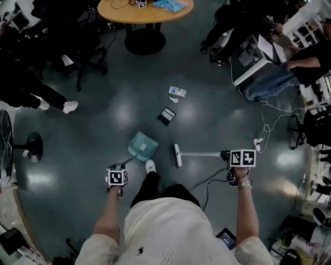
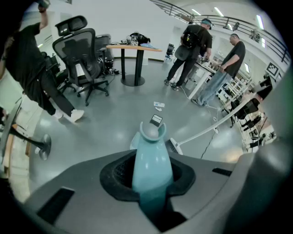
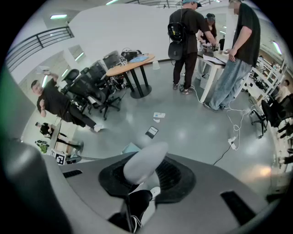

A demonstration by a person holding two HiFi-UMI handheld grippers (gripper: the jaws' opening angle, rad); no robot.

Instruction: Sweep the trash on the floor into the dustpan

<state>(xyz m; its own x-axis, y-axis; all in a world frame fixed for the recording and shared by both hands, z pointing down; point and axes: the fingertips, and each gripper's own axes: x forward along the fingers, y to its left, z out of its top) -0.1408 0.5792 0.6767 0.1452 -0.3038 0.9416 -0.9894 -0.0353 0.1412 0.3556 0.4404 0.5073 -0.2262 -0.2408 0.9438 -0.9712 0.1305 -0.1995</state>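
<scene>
The left gripper clamps the teal dustpan by its handle, the right gripper clamps the white broom; print on the floor packets is too small to read.

**Tally: Three Loose Items, Two Tools**

Three loose items lie on the floor: one black packet, one blue-and-white wrapper, one small white scrap. There is one teal dustpan, one white broom, one round table, and two grippers, the left gripper and the right gripper.
</scene>
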